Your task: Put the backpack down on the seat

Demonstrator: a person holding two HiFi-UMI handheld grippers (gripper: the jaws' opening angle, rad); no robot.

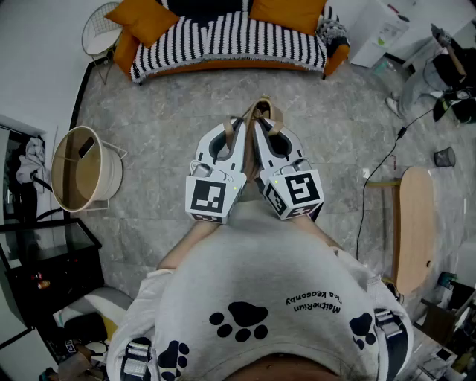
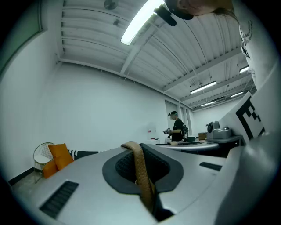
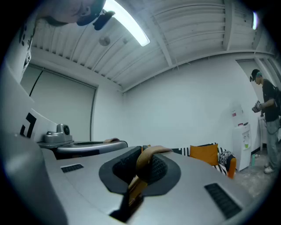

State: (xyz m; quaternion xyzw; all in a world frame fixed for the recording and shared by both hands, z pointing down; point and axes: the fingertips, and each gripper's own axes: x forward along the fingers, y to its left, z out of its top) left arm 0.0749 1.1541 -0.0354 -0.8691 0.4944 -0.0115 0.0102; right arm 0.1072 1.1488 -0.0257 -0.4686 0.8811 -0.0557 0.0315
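We look steeply down on a grey stone-tiled floor (image 1: pixel 149 119). At the far left stands a black cabinet (image 1: pixel 44 268), and above it in the view a round tan bin (image 1: pixel 78 171). A white wire chair (image 1: pixel 100 30) sits in the top left corner. Along the top edge runs the sofa (image 1: pixel 223 37), draped in black and white stripes, with orange cushions (image 1: pixel 145 18) at both ends.

In the middle, held side by side over open floor and well short of the sofa, are the two grippers. The left gripper (image 1: pixel 235 132) has its jaws pressed together on a tan backpack strap (image 2: pixel 139 169), which runs up over the dark pads. The right gripper (image 1: pixel 265 132) is clamped the same way on a second tan strap (image 3: pixel 147 158). The straps meet in a loop just past the jaw tips. The backpack's body is hidden from us, perhaps beneath the grippers.

To the right, a black cable (image 1: pixel 379 175) trails across the floor to a pale wooden stool (image 1: pixel 413 223). Beyond it stand a small black cup (image 1: pixel 445 157) and a person (image 1: pixel 439 82).
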